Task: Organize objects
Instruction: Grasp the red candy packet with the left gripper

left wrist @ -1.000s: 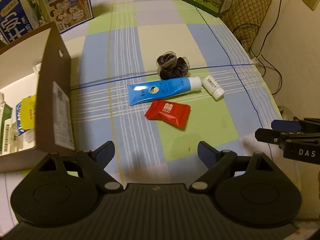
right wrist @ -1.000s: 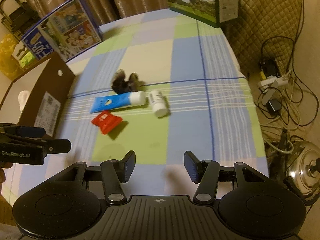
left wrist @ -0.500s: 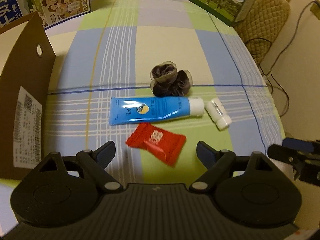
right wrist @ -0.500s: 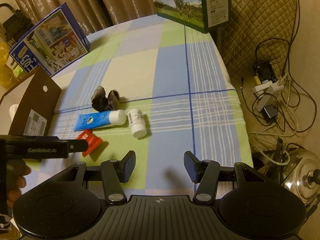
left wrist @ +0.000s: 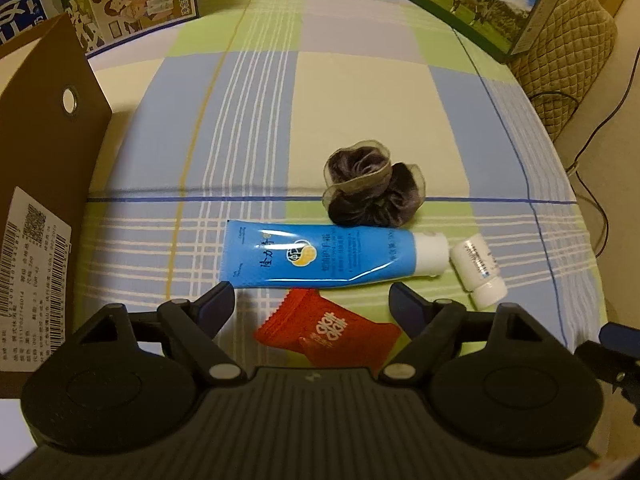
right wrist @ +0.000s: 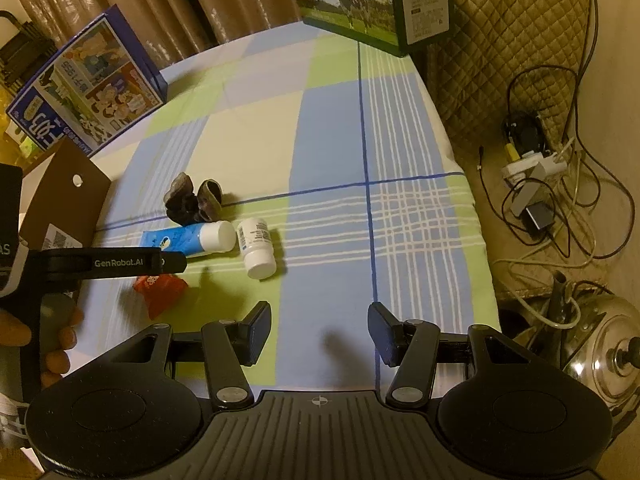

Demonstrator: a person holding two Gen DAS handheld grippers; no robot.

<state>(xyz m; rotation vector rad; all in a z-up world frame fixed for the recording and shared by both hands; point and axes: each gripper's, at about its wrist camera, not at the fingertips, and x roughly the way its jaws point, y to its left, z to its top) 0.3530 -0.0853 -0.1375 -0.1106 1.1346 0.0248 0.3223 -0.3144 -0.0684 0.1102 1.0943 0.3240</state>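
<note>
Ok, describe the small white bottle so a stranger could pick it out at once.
On the checked tablecloth, find the cluster of four small things near the front edge. The blue tube lies across its middle; the small white bottle lies on its side just off the tube's white cap. It is the only all-white item, with a printed label, unlike the red packet and dark scrunchie.

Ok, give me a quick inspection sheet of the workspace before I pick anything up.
Surface: checked cloth, flat.
Job's things: blue tube, red sachet, small white bottle and dark scrunchie, grouped; tube cap near bottle.
Clutter: brown box flap; two printed cartons, blue carton and cow carton, at the far edge.
Grippers: left tool open above the sachet; right tool open, empty.
Cables: tangle with power strip on the floor.
Surroundings: curtains, quilted cover, steel pot lid.
</note>
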